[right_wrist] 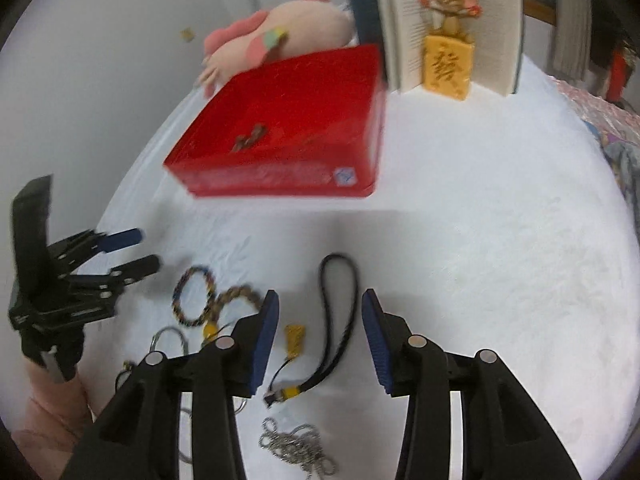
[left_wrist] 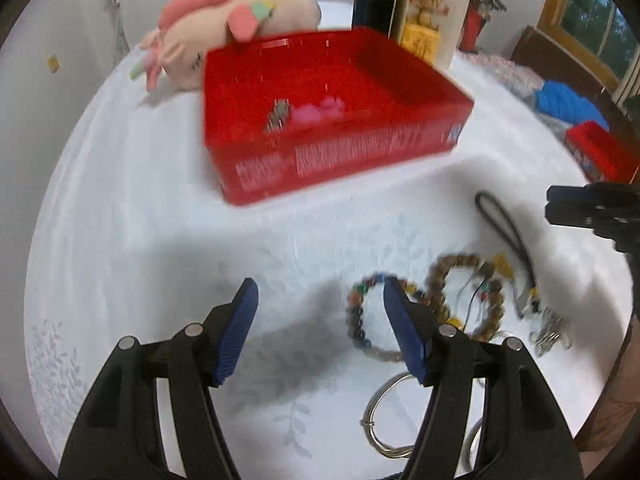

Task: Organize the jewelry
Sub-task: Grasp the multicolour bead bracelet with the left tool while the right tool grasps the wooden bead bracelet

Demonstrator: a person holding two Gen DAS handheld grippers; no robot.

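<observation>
A red box [left_wrist: 320, 152] [right_wrist: 280, 172] stands open on the white cloth with a small brown piece [left_wrist: 278, 114] [right_wrist: 249, 138] and something pink [left_wrist: 320, 110] inside. Loose jewelry lies in front: a multicolour bead bracelet [left_wrist: 356, 320] [right_wrist: 194, 296], a brown bead bracelet [left_wrist: 464, 292] [right_wrist: 236, 294], a black cord strap [left_wrist: 504, 224] [right_wrist: 340, 320] with a yellow charm [right_wrist: 295, 340], a silver chain [right_wrist: 296, 446] and metal rings [left_wrist: 380, 412] [right_wrist: 170, 338]. My left gripper [left_wrist: 320, 292] [right_wrist: 140, 250] is open, empty, beside the multicolour bracelet. My right gripper [right_wrist: 320, 300] [left_wrist: 552, 206] is open, empty, over the black strap.
A pink plush toy [left_wrist: 224, 32] [right_wrist: 280, 28] lies behind the box. An open book [right_wrist: 452, 28] [left_wrist: 432, 12] with a yellow figurine [right_wrist: 446, 60] stands at the back right. A second red box [left_wrist: 600, 152] and blue fabric [left_wrist: 564, 100] lie far right.
</observation>
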